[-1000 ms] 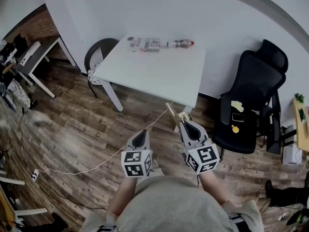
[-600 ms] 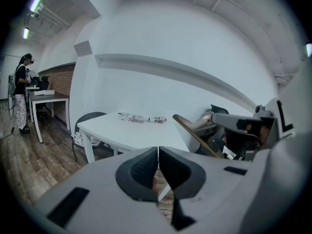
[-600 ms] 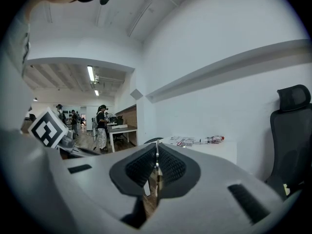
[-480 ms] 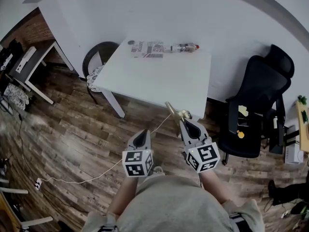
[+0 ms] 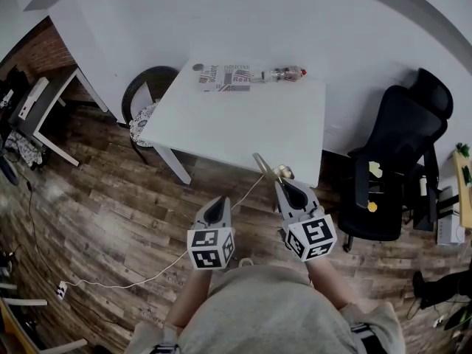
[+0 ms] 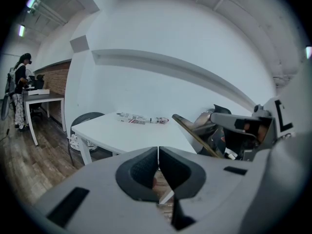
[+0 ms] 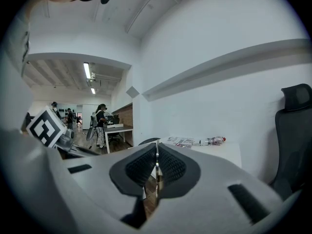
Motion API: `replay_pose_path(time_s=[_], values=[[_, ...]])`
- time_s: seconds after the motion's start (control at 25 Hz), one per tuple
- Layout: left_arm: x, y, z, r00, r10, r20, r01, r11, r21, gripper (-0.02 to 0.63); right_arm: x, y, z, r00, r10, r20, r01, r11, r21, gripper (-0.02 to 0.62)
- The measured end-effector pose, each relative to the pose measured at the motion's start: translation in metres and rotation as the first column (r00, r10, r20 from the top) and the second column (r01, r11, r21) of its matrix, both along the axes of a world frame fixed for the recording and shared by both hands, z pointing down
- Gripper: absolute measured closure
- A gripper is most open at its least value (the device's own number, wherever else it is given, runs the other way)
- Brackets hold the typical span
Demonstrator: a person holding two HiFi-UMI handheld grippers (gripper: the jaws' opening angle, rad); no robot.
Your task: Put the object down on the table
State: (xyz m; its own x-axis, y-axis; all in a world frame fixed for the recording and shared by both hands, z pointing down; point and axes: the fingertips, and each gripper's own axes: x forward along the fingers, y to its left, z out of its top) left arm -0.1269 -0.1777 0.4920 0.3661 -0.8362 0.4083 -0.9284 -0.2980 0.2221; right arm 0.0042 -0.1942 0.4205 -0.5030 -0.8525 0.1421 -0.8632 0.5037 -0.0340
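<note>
My right gripper (image 5: pixel 287 187) is shut on a thin, flat gold-coloured object (image 5: pixel 263 167), which sticks out forward and to the left, over the near edge of the white table (image 5: pixel 243 127). In the right gripper view the object shows edge-on (image 7: pixel 156 172) between the pads of that gripper (image 7: pixel 156 156). The left gripper view shows it as a slanted flat strip (image 6: pixel 194 135). My left gripper (image 5: pixel 217 206) hangs over the wooden floor short of the table, its jaws closed together (image 6: pixel 158 152) with nothing between them.
A printed paper (image 5: pixel 225 77) and a plastic bottle (image 5: pixel 285 73) lie along the table's far edge by the wall. A black office chair (image 5: pixel 394 172) stands to the right, a round dark chair (image 5: pixel 150 94) to the left. A white cable (image 5: pixel 147 268) runs across the floor.
Both grippers have moved forward towards the table, which now sits nearer in the head view. The gold object's tip now reaches the table's near edge. Jaws unchanged.
</note>
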Motion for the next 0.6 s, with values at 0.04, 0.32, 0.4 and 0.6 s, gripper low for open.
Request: replay_pose_path(time_s=[0.04, 0.32, 0.4, 0.6], values=[[-0.001, -0.002, 0.001, 1.0, 0.0, 0.0, 0.0, 1.0, -0.002, 0.597, 0.0, -0.003, 0.001, 1.0, 0.003, -0.001, -0.003, 1.0, 0.0, 0.58], [-0.005, -0.015, 0.01, 1.0, -0.004, -0.007, 0.004, 1.0, -0.025, 0.597, 0.0, -0.023, 0.01, 0.999, 0.009, -0.031, -0.01, 1.0, -0.007, 0.58], [-0.003, -0.019, 0.013, 1.0, -0.003, -0.009, 0.003, 1.0, -0.03, 0.597, 0.001, -0.031, 0.014, 0.999, 0.01, -0.041, -0.01, 1.0, -0.009, 0.58], [0.001, -0.035, 0.02, 1.0, -0.011, -0.007, 0.01, 0.999, -0.046, 0.597, 0.006, -0.058, 0.021, 0.999, 0.009, -0.043, -0.01, 1.0, -0.019, 0.58]])
